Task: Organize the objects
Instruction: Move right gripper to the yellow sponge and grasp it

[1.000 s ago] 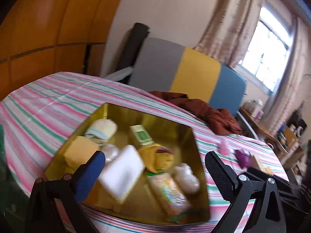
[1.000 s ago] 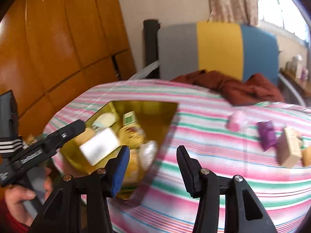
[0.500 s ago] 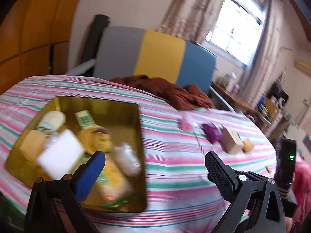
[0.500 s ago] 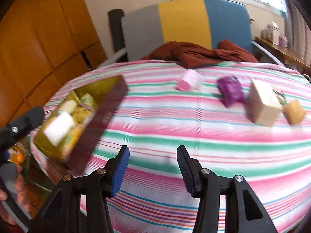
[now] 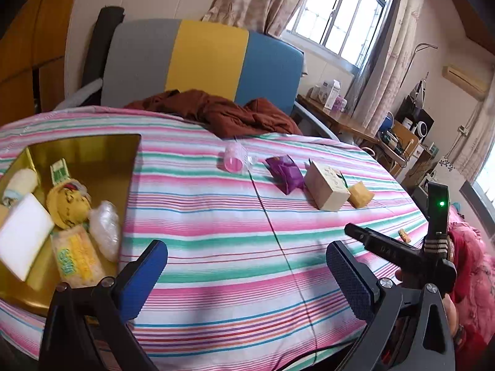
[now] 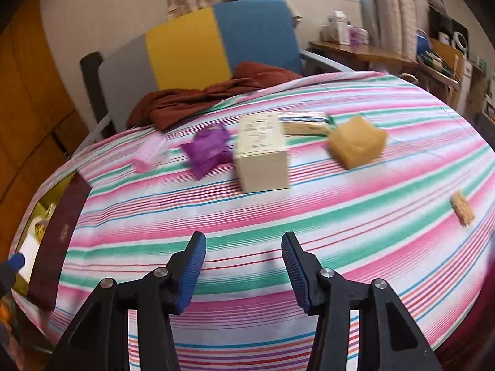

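A gold tin at the table's left holds several items, among them a white block and a yellow packet. It shows edge-on in the right wrist view. Loose on the striped cloth lie a pink cup, a purple pouch, a cream box, an orange sponge and a small biscuit. My left gripper is open and empty near the front edge. My right gripper is open and empty, in front of the cream box.
A brown cloth lies at the table's far edge against a grey, yellow and blue chair. A flat packet lies behind the cream box. A cluttered side desk stands at the right under the window.
Both grippers have swung right, away from the tin and toward the loose objects. The right gripper has come closer to the cream box. Both stay open and empty.
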### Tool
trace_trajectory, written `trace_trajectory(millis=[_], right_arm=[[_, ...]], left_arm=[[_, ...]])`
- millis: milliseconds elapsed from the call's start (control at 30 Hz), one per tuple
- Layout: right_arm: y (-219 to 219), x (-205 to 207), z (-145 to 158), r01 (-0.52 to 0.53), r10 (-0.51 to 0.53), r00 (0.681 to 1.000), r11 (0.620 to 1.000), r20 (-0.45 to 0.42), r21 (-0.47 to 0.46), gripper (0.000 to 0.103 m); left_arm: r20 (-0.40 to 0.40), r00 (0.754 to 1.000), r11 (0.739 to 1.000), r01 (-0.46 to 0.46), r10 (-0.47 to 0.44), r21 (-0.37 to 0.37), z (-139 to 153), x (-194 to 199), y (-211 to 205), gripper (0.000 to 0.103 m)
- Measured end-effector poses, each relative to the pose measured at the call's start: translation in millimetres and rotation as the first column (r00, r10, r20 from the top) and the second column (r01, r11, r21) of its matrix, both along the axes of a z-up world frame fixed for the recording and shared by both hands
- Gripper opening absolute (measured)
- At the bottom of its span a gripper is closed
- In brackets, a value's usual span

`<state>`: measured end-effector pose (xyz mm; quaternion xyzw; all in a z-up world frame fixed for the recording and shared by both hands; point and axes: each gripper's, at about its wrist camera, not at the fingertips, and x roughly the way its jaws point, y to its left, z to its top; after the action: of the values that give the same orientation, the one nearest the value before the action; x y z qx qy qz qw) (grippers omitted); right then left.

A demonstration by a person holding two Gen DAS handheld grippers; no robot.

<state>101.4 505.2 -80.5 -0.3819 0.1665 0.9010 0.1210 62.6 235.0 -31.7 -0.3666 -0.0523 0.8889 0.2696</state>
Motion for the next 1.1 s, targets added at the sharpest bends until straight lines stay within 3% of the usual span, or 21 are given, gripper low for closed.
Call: trace_trajectory(millis=[133,200,267,433,800,1100], right_arm=[[17.9,6.3,2.2,0.03,-0.03,1.0,0.996,-0.004,0.08,0.055],[34.2,8.6,1.9,0.06,-0.059,0.998,0.992,-0.016,0.109,0.068],[52.4,8.4,0.9,0.079,-0.078,0.997,0.991,-0.014,0.111,0.072],[97.3,-8.3,2.6,0.128,-0.129,0.992,0.982,0.004,0.136,0.072],[144.6,-73.1,-10.2,0.031,-0.056,0.994,0.969,0.095,0.245,0.072],[151.2,-87.0,-24.8,-0.018,-0.006,0.992,0.981,0.124,0.194,0.073]], left_arm=[[0.009,1.0,1.0,0.005,-0.005,-0.008,-1.1,-2.0,8.2,0.103],[0.004,1.0,1.0,0.007,-0.007,-0.018,-1.5,-2.6,11.8,0.103],[0.004,1.0,1.0,0.014,-0.014,-0.023,-1.7,-3.0,15.8,0.103],[0.03,0.999,0.999,0.018,-0.017,-0.031,-5.9,-7.9,26.6,0.103],[0.042,0.998,0.997,0.042,-0.039,-0.067,-8.7,-17.1,55.1,0.103],[0.041,0.996,0.992,0.083,-0.079,-0.095,-10.4,-28.7,92.6,0.103]])
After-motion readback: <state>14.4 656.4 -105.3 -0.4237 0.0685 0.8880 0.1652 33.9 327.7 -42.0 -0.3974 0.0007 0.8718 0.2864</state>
